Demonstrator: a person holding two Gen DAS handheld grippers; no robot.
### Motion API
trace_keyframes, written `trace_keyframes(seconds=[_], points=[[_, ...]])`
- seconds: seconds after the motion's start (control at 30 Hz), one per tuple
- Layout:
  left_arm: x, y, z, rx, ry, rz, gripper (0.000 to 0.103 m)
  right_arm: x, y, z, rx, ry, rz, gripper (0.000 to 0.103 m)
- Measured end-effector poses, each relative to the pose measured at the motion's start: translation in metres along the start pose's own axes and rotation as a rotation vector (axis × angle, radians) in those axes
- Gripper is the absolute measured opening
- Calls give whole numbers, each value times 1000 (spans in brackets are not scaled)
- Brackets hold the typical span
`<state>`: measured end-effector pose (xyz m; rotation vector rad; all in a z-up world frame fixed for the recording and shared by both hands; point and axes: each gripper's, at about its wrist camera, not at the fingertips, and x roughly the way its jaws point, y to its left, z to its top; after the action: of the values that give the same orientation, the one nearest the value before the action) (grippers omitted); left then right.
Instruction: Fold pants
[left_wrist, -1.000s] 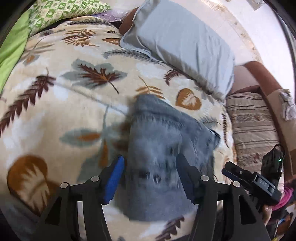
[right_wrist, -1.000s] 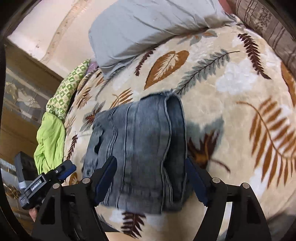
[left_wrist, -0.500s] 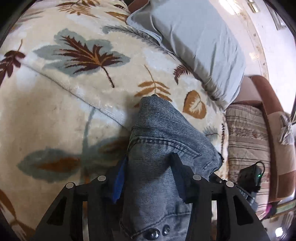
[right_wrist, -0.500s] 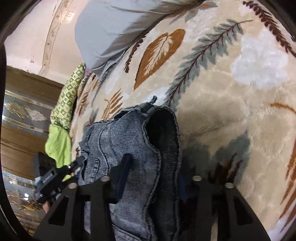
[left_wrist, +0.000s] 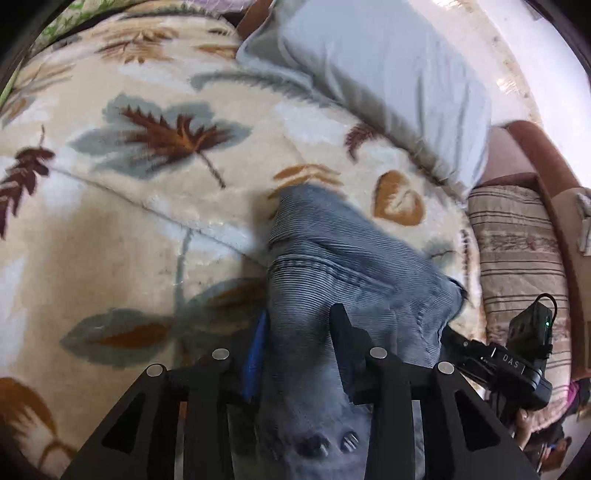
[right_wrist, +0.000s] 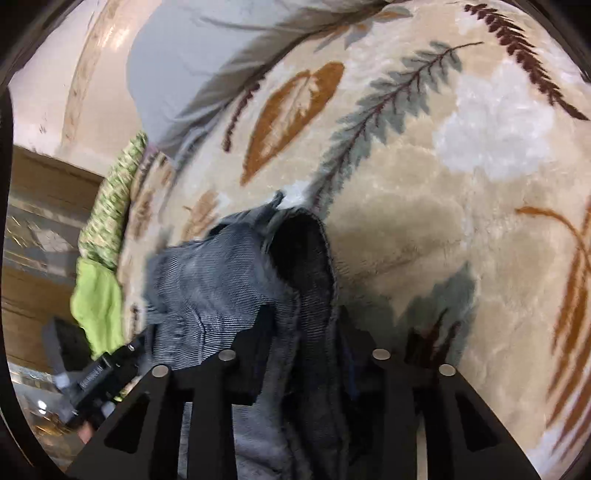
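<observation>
Grey-blue denim pants (left_wrist: 343, 266) lie folded and bunched on a leaf-patterned blanket (left_wrist: 122, 221). My left gripper (left_wrist: 299, 325) is shut on the near edge of the pants, by the waist buttons. In the right wrist view the pants (right_wrist: 221, 277) show an open leg end, dark inside. My right gripper (right_wrist: 306, 321) is shut on the thick fold of the pants. The cloth hides its fingertips. The right gripper's body (left_wrist: 506, 365) shows at the lower right of the left wrist view, and the left gripper's body (right_wrist: 96, 376) at the lower left of the right wrist view.
A grey pillow (left_wrist: 388, 77) lies at the head of the bed. A striped cushion (left_wrist: 517, 258) and a brown sofa arm are to the right. A green patterned cloth (right_wrist: 107, 236) lies at the blanket's left edge in the right wrist view, with wooden furniture behind.
Both grippers dropped onto the pants and shut on them. The pants now rise bunched between the fingers and the leg end gapes open.
</observation>
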<state>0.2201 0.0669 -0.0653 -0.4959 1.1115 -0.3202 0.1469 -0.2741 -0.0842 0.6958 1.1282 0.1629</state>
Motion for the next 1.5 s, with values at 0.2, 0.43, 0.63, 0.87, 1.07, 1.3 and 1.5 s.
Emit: trace_keyframes(seconds=[0.2, 0.43, 0.63, 0.87, 1.07, 1.3, 1.5], points=[[-32, -8, 26, -28, -42, -17, 58, -48, 33, 15, -72, -126, 24, 76], [31, 4, 61, -44, 61, -54, 43, 9, 14, 42, -106, -6, 23, 71], [53, 23, 68, -127, 47, -122, 19, 34, -20, 48, 41, 71, 78, 20], [45, 21, 69, -79, -27, -148, 11, 8, 5, 51, -61, -28, 72, 9], [72, 34, 65, -126, 43, -69, 22, 35, -9, 54, -19, 13, -39, 32], [8, 13, 27, -5, -69, 6, 42, -36, 11, 19, -54, -138, 26, 69], [-23, 13, -42, -19, -37, -2, 42, -35, 14, -43, -73, -57, -13, 69]])
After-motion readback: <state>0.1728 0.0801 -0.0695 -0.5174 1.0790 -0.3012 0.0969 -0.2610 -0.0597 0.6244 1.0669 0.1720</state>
